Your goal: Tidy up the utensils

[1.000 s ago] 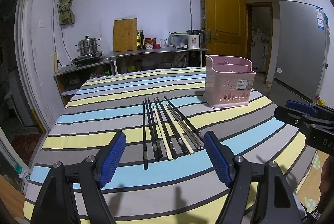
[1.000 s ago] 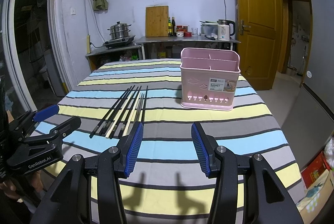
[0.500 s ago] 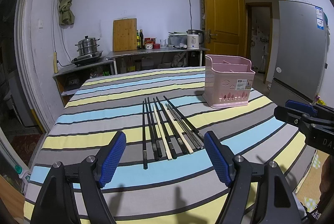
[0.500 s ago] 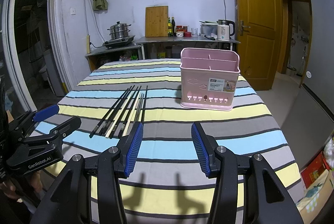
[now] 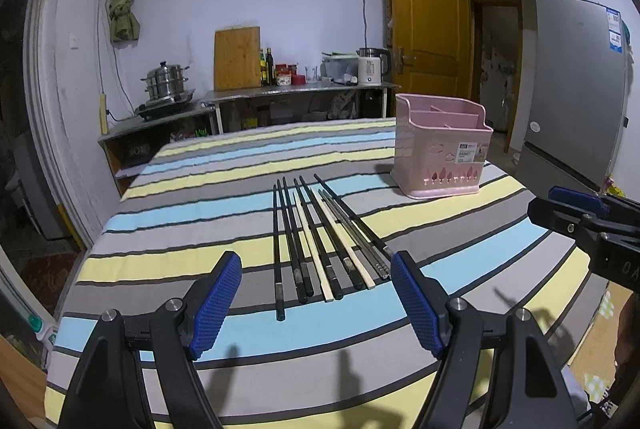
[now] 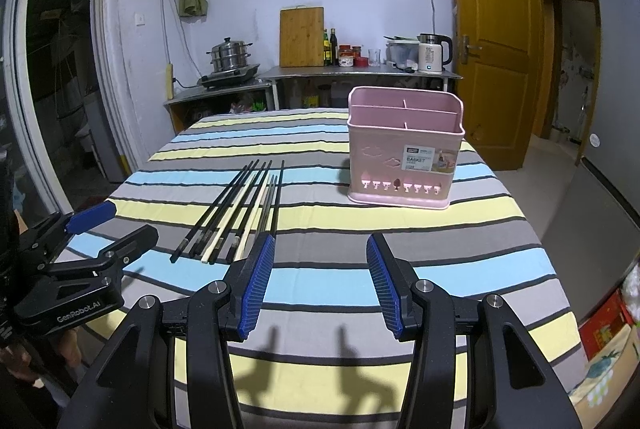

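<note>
A table (image 5: 224,197) under a striped cloth fills both wrist views. On its far right part stands a pink utensil basket (image 6: 405,165), upright, its divided compartments showing nothing inside. Well apart from the basket, toward the table's middle, lies a row of chopsticks (image 5: 320,241): dark ones, two pale ones and what look like metal ones, side by side and nearly parallel, fanning slightly at their far ends, the near ends uneven.

The left gripper (image 5: 316,289) hovers above the near edge of the table, aimed along the row, jaws spread wide and holding nothing (the near ends of the chopsticks appear between its blue pads). The right gripper (image 6: 320,269) hangs farther right, likewise spread and empty, facing the bare cloth between the row and the basket.

Step in hand, as judged: the approach before a first pick; no chopstick appears to have been lifted or stowed. The next move calls for one gripper to descend over the near ends, narrow its opening and pinch a thin stick flat against the cloth, then tip it upright into a basket compartment. Thin, close-lying sticks may roll or come up in pairs.
</note>
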Motion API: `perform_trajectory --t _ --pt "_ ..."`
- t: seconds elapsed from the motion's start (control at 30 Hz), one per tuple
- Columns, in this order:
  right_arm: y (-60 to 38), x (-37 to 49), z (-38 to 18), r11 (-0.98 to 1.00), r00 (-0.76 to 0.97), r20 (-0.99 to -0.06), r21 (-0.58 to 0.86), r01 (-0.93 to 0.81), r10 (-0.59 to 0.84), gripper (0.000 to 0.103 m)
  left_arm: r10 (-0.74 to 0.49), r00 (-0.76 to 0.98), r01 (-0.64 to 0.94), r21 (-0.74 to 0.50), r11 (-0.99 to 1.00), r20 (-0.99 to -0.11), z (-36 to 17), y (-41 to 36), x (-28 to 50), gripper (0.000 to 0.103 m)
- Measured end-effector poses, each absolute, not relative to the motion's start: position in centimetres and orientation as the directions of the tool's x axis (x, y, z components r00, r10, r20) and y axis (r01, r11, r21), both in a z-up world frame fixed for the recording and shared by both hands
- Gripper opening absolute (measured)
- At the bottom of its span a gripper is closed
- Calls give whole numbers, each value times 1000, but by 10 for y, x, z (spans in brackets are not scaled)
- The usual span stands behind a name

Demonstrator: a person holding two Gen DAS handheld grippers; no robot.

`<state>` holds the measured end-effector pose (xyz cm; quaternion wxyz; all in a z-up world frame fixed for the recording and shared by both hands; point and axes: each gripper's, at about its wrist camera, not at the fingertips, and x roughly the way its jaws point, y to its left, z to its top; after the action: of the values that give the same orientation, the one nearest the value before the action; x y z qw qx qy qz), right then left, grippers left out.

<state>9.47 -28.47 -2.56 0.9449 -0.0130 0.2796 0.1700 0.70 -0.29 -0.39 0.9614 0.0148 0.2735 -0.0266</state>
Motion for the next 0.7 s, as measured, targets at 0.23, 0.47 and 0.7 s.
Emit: perform_trajectory --t 0.23,0.47,0.7 --pt "-274 113 -31 931 760 -554 81 -355 339 49 -48 811 52 -10 999 -583 -19 16 35 77" --pt "-254 144 -41 917 718 -594 89 -390 363 49 2 765 19 26 999 -644 -35 38 75 75" --pt "-234 184 -54 906 668 -645 93 -413 371 49 -35 676 20 -29 999 -736 -57 61 125 65"
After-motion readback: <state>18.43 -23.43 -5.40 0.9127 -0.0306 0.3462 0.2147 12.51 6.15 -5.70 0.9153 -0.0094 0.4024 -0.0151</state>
